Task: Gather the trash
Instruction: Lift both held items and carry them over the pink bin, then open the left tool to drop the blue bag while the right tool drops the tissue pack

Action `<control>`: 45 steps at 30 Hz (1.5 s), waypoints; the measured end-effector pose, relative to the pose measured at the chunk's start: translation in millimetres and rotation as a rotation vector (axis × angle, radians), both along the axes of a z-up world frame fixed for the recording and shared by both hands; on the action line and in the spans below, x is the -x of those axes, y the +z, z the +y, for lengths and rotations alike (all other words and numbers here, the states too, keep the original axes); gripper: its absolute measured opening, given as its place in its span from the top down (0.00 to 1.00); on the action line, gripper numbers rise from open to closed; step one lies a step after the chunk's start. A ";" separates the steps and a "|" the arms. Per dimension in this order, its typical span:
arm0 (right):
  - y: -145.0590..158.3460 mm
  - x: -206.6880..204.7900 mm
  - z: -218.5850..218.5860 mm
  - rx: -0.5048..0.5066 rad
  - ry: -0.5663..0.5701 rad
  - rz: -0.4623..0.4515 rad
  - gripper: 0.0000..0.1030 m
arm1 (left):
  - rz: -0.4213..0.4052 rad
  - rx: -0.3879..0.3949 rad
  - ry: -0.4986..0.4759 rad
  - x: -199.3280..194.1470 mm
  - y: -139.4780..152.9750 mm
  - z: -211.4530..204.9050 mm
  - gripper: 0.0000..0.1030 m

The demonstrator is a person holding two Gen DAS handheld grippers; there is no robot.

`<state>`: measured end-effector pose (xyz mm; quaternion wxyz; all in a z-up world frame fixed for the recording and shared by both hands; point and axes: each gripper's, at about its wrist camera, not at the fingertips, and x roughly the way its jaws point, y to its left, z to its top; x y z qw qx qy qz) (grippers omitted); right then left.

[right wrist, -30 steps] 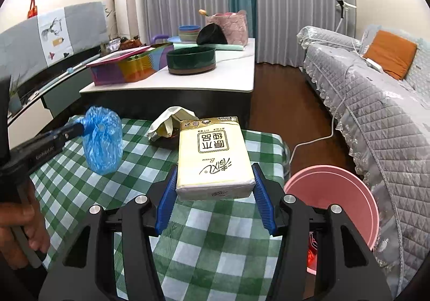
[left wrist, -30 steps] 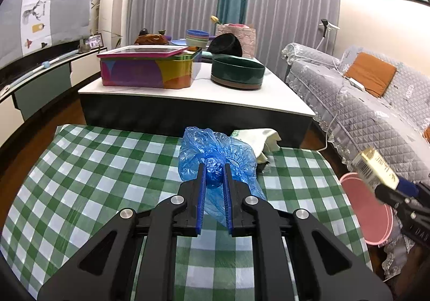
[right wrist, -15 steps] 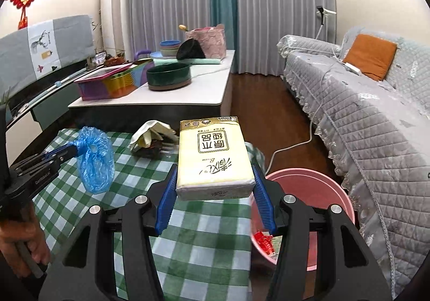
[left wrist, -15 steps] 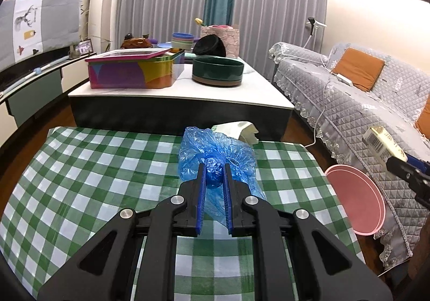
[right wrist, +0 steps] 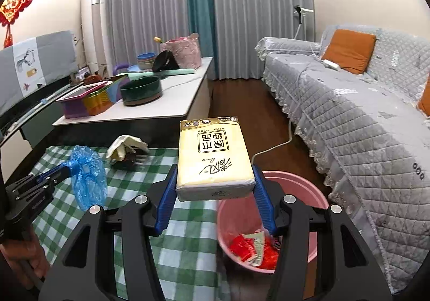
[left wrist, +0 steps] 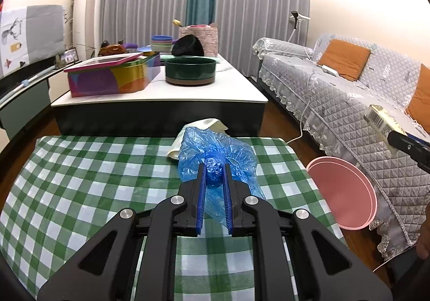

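My left gripper (left wrist: 214,172) is shut on a crumpled blue plastic bag (left wrist: 215,150) and holds it above the green checked table (left wrist: 80,180). In the right wrist view the bag (right wrist: 87,174) hangs from that gripper at the left. My right gripper (right wrist: 215,180) is shut on a yellow tissue pack (right wrist: 213,156), held over the table's right edge beside the pink bin (right wrist: 295,193). The bin holds red and white scraps (right wrist: 252,247). The pack (left wrist: 381,119) and bin (left wrist: 341,191) also show at the right in the left wrist view.
A crumpled cream wrapper (right wrist: 126,146) with something dark under it lies at the table's far edge. Behind stands a white low table (left wrist: 161,94) with a colourful tin (left wrist: 113,75) and a dark green bowl (left wrist: 190,70). A grey sofa (right wrist: 362,118) runs along the right.
Both grippers have risen and shifted right with their loads. The right gripper with the tissue pack has come nearer the pink bin, whose inside now shows.
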<state>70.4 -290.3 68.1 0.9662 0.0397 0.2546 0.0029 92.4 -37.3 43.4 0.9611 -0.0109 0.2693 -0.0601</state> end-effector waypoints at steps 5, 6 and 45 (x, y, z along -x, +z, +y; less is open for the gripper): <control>0.6 -1.0 -18.5 -0.017 -0.029 0.003 0.48 | 0.003 0.004 -0.006 -6.6 1.9 -10.2 0.88; 0.6 -0.6 -21.7 -0.019 -0.034 0.003 0.48 | 0.005 0.002 -0.007 -7.9 2.1 -13.1 0.88; -34.1 -38.2 -114.6 -0.135 -0.220 0.110 0.48 | 0.032 -0.025 -0.236 -67.7 -7.9 -164.0 0.88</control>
